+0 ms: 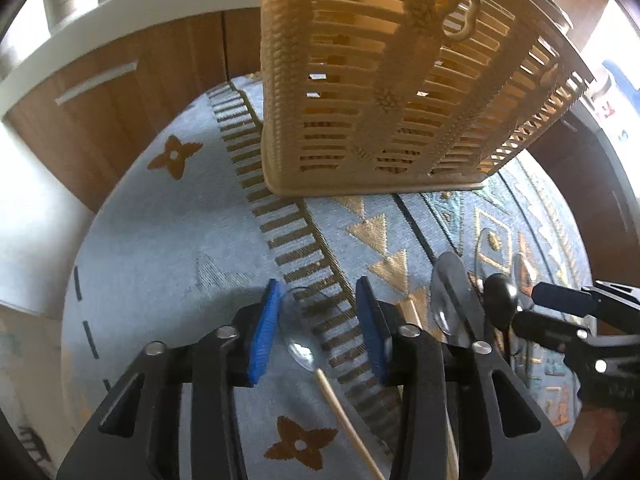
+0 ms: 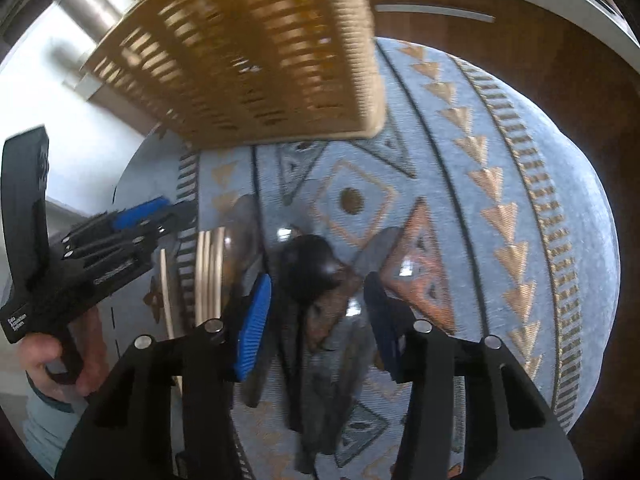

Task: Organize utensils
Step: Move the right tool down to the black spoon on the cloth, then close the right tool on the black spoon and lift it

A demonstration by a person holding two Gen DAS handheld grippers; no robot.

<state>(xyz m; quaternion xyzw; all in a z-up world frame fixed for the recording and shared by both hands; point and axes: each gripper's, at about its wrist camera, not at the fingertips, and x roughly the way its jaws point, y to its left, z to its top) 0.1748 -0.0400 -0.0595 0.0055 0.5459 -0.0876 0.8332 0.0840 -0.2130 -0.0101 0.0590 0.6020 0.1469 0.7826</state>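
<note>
So here's where we're at: our left gripper (image 1: 320,328) is hanging over a clear plastic spoon (image 1: 300,332) with a wooden handle, fingers part-open on either side of the bowl and not pressing on it yet. Our right gripper (image 2: 316,320) is down over the pile, fingers also apart, with a black spoon (image 2: 308,264) between them; that view is blurry, so we can't tell if a pad touches anything. More clear spoons (image 1: 452,296) lie just beside it, overlapping. The tan slatted basket (image 1: 384,80), where these presumably go, stands at the far side of the cloth, well apart from the utensils. What could go wrong: the clear spoon is thin and slick, so closing on the rounded bowl could squirt it sideways, and on the right the overlapping pieces mean we might pinch two at once or drag a neighbour along. The two grippers are also near each other, so a bump seems possible. The bench is covered by a pale blue patterned cloth (image 1: 160,240) that could bunch up. Behind it are wood-fronted cabinets (image 1: 120,100) under a white counter (image 1: 120,12).
</note>
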